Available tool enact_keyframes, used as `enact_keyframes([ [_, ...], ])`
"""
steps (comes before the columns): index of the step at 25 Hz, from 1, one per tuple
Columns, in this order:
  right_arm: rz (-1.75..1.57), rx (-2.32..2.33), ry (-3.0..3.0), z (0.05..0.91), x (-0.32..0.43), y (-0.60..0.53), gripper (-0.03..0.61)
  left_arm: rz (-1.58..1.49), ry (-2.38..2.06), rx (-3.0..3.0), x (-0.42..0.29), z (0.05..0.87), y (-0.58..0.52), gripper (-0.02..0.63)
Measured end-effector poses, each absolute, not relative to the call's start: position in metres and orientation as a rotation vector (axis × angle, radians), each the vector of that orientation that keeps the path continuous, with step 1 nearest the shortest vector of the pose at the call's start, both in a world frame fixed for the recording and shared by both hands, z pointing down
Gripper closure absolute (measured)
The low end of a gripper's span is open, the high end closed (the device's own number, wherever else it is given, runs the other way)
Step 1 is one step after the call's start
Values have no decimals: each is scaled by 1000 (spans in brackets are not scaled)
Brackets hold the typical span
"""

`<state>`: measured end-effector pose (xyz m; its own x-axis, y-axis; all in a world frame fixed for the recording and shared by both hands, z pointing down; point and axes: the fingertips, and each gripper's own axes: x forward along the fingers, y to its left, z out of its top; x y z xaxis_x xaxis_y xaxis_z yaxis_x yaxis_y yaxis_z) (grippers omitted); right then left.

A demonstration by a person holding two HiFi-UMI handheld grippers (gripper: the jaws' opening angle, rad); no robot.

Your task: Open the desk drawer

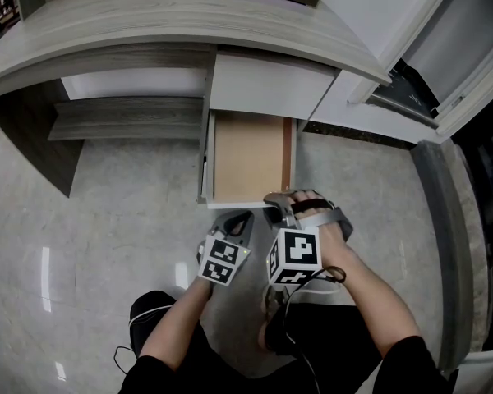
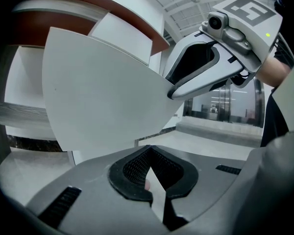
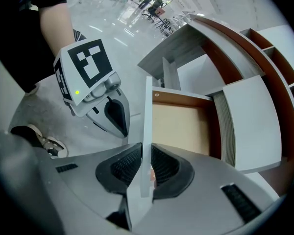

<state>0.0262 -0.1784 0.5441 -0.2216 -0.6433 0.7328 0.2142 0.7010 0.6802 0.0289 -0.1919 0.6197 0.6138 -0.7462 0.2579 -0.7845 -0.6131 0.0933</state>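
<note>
The desk drawer (image 1: pixel 246 154) stands pulled out from under the grey desk top (image 1: pixel 148 15), and its bare tan bottom (image 3: pixel 179 126) shows. My right gripper (image 1: pixel 281 205) is shut on the top edge of the white drawer front (image 3: pixel 147 126), which passes edge-on between the black pads (image 3: pixel 125 168). In the right gripper view those jaws (image 3: pixel 146 168) clamp the panel from both sides. My left gripper (image 1: pixel 238 222) hangs just left of it, shut and empty, in front of the drawer front (image 2: pixel 103 92). Its own closed jaws (image 2: pixel 149 166) hold nothing, with the right gripper (image 2: pixel 201 72) above to the right.
A low grey shelf (image 1: pixel 123 117) sits under the desk to the left. A white cabinet side (image 1: pixel 345 97) flanks the drawer on the right, beside a dark window frame (image 1: pixel 427 97). Polished stone floor (image 1: pixel 107 212) lies all around. The person's knees and shoe (image 1: pixel 271 327) are below the grippers.
</note>
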Motion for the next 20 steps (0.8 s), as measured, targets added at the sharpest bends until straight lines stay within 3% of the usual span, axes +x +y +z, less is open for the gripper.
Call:
enact_keyframes([
  [20, -848, 380, -1628, 539, 30, -178, 520, 296, -1277, 2650, 30, 616, -190, 611],
])
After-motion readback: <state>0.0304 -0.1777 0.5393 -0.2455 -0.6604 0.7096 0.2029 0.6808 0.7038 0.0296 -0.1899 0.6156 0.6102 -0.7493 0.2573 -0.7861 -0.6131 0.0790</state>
